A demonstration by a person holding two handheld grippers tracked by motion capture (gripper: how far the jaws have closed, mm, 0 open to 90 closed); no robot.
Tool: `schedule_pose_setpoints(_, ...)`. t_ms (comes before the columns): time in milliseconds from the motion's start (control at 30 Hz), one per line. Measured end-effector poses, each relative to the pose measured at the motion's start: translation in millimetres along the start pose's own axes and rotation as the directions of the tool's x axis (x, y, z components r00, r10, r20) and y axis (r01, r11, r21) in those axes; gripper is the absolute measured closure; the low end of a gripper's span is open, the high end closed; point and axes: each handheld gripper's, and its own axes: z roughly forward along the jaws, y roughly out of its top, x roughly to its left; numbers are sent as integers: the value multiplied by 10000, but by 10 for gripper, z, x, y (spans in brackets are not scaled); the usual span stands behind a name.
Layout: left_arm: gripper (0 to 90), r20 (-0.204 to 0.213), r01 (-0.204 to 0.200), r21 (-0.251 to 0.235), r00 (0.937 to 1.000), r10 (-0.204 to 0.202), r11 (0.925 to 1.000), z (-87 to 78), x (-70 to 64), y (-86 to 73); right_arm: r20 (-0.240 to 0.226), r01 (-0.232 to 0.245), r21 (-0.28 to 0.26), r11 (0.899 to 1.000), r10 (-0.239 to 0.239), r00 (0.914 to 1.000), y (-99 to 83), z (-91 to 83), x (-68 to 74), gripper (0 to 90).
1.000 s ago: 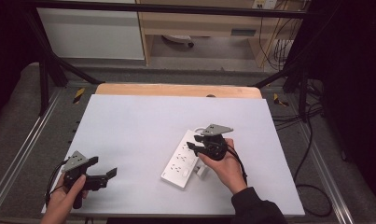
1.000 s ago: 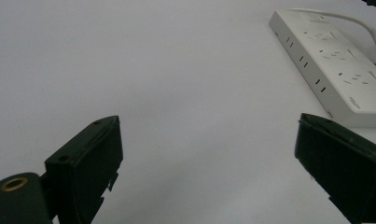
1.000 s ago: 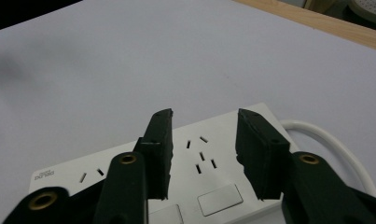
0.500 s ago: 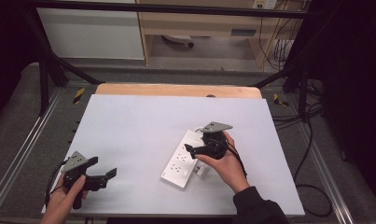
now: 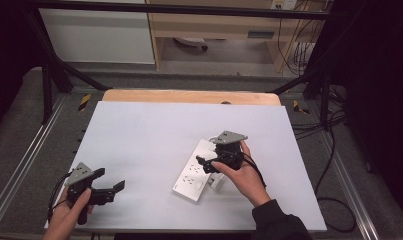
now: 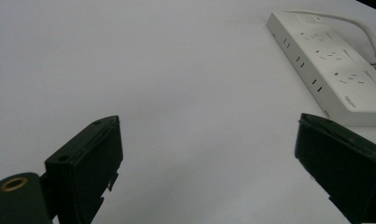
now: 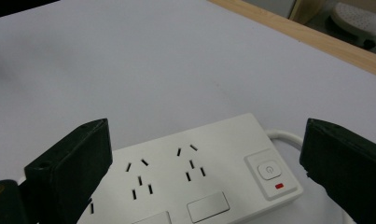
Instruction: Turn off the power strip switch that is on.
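Note:
A white power strip (image 5: 195, 174) lies slantwise on the white table (image 5: 149, 130), right of centre. My right gripper (image 5: 206, 164) hovers over the strip's far half, open with nothing between its jaws. In the right gripper view the open right gripper (image 7: 209, 144) frames the strip (image 7: 195, 177), whose sockets, power button (image 7: 268, 170) and small red light (image 7: 279, 186) face up. A white cable (image 7: 288, 136) leaves the strip's switch end. My left gripper (image 5: 110, 180) rests at the near left corner, open and empty. Past the open left gripper (image 6: 209, 144), the strip (image 6: 330, 60) lies far off at the upper right.
A wooden strip (image 5: 189, 96) runs along the table's far edge. Metal rails (image 5: 19, 170) flank both sides. Black cables (image 5: 334, 150) trail on the floor at the right. A cabinet (image 5: 96, 30) and shelf stand beyond the table.
The right gripper has shifted only slightly over the power strip. The left gripper has stayed almost still at the near left corner.

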Motion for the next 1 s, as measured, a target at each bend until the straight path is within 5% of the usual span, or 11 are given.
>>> schedule_pose_setpoints(600,76,9,43,15,10000,-43,10000,-8,1,-7,693,-359,-505,9981,394,9968,77,-210,-146,39)
schedule_pose_setpoints(1000,76,-100,102,-17,9999,-103,9999,-14,6,-5,1317,-638,-1134,9915,787,9882,122,-523,-318,37)
